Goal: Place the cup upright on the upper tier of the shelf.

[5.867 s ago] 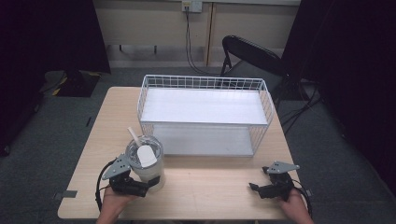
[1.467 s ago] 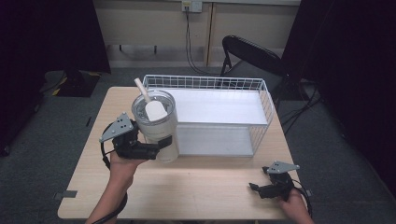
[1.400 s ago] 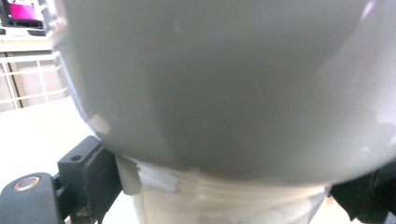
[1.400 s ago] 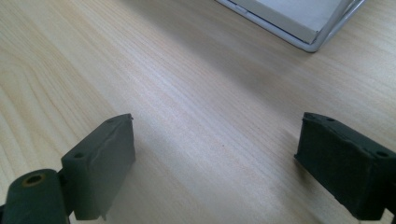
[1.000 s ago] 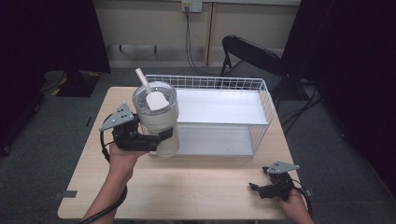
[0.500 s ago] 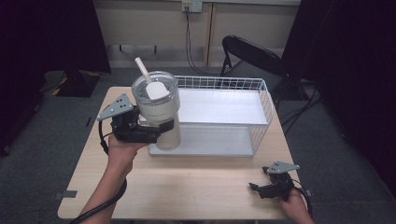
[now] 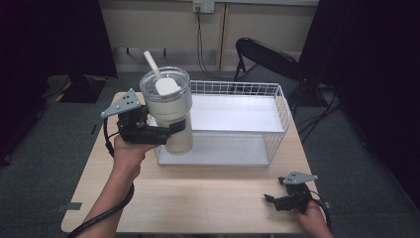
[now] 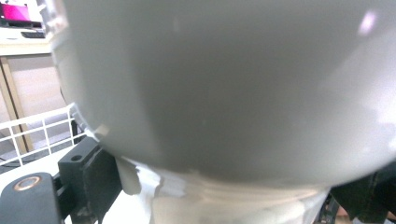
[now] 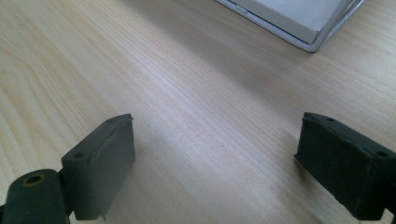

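Pinching tumbler (image 7: 171, 116) between left gripper (image 7: 166, 133) fingers (held upright over basket (image 7: 277, 116) corner); right gripper (image 7: 271, 199) fingers spread.

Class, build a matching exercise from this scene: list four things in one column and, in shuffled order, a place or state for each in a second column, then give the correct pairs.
Things:
1. tumbler
2. right gripper
3. wire basket
4. folding chair

Places or states:
A. on the floor behind the table
B. open, low over the bare tabletop
C. gripped by the left gripper, lifted
D. standing at the table's far side

Pairs: 1-C, 2-B, 3-D, 4-A
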`<state>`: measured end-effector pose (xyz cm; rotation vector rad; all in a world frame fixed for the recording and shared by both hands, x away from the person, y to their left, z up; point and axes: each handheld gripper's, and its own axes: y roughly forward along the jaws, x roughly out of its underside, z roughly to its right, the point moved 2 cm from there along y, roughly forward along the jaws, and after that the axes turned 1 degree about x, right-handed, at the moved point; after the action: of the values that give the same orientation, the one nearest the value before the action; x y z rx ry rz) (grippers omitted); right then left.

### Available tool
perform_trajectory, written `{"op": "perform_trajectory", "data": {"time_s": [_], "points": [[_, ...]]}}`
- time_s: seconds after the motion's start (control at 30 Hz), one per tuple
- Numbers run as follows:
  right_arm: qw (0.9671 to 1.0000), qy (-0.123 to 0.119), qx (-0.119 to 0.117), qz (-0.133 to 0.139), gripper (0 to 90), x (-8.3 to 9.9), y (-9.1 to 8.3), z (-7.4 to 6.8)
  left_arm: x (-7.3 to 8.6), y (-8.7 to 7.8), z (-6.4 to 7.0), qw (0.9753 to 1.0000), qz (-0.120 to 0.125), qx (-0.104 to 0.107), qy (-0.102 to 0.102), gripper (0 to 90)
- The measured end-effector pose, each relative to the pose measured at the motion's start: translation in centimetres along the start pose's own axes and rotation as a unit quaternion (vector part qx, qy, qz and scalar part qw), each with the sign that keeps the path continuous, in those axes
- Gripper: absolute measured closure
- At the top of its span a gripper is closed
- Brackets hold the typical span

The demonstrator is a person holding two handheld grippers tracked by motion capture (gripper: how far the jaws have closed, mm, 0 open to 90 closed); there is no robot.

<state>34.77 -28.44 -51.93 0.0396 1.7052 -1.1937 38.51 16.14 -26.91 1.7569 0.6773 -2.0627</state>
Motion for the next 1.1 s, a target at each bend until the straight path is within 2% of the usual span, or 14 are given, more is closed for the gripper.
{"op": "perform_trajectory", "data": {"time_s": [0.33, 0.5, 0.97, 1.0, 1.1], "points": [[1.0000, 0.000, 0.000, 0.000, 10.8, 0.0, 0.0, 0.0, -1.2, 0.1, -0.2, 1.0000, 0.001, -0.003, 0.004, 9.7], [1.0000, 0.001, 0.000, 0.001, 10.8, 0.0, 0.0, 0.0, -1.5, 0.3, -0.4, 1.0000, 0.008, -0.003, -0.002, 9.7], [1.0000, 0.000, 0.000, 0.001, 10.7, 0.0, 0.0, 0.0, -2.7, 1.2, -1.0, 0.9998, 0.014, -0.016, 0.004, 9.6], [1.0000, 0.000, 0.000, 0.001, 10.8, 0.0, 0.0, 0.0, -2.8, 1.4, -1.0, 0.9997, 0.017, -0.015, -0.002, 9.6], [1.0000, 0.000, 0.001, 0.002, 10.7, 0.0, 0.0, 0.0, -3.0, 1.5, -1.1, 0.9997, 0.019, -0.015, -0.003, 9.6]]}}
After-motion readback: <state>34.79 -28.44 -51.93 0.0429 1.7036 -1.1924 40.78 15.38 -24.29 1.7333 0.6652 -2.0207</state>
